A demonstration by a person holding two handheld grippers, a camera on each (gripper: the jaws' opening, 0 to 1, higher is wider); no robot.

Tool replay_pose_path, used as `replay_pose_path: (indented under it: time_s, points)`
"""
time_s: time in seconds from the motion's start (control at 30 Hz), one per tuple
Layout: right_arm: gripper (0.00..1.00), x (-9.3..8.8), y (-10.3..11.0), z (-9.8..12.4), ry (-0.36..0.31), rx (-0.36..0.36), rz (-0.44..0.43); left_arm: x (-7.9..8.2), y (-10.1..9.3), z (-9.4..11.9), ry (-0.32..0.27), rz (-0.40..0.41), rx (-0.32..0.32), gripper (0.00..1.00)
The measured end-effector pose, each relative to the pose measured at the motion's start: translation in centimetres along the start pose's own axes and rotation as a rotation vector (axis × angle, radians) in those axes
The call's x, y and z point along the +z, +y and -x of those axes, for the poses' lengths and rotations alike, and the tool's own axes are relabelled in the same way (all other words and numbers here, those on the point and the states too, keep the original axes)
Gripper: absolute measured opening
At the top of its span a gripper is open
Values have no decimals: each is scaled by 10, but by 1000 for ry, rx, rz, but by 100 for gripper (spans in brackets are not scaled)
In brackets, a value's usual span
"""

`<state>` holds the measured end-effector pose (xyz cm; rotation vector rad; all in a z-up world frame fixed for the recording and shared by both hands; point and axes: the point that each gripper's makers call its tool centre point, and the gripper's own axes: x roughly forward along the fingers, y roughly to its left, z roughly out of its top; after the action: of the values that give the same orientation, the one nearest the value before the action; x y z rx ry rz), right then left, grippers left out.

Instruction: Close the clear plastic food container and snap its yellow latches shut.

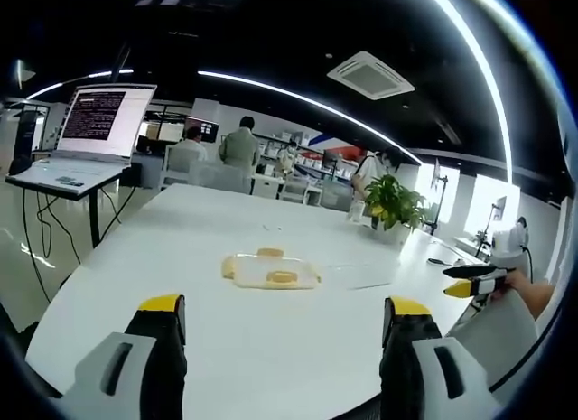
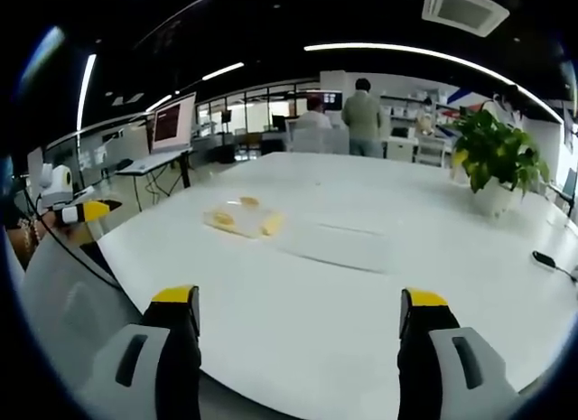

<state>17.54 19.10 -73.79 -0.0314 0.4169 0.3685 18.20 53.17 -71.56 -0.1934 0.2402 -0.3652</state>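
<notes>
**Approach: Closing the Container**

The clear container (image 1: pixel 270 271) with yellow latches (image 1: pixel 282 277) lies mid-bench (image 1: pixel 271 366), well apart from both tools. Left tool (image 1: pixel 284 325) and right tool (image 2: pixel 299 316) are spread, holding nothing. Advance both squarely; seat the lid (apparently the flat clear sheet (image 2: pixel 336 245) beside it) before pressing latches.

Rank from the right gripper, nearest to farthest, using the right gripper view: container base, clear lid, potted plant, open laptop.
1. clear lid, flat on the white table, just ahead of the right gripper.
2. container base with yellow latches, ahead and left, slightly beyond the lid.
3. potted plant, far right side.
4. open laptop, on a stand past the table's far left corner.
</notes>
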Motion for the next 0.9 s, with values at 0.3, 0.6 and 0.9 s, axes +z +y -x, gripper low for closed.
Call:
replay_pose_path:
  time_s: [0.3,0.6,0.9]
  points:
    - [87,1,0,0,-4,3,-3,1,-1,-2,0,1,-1,87]
    - [86,2,-3,-2,-2,-9,-12,2,0,-3,0,0,5,86]
    - [88,3,-6,-1,-11,-24,-24,1,0,-4,3,0,2,87]
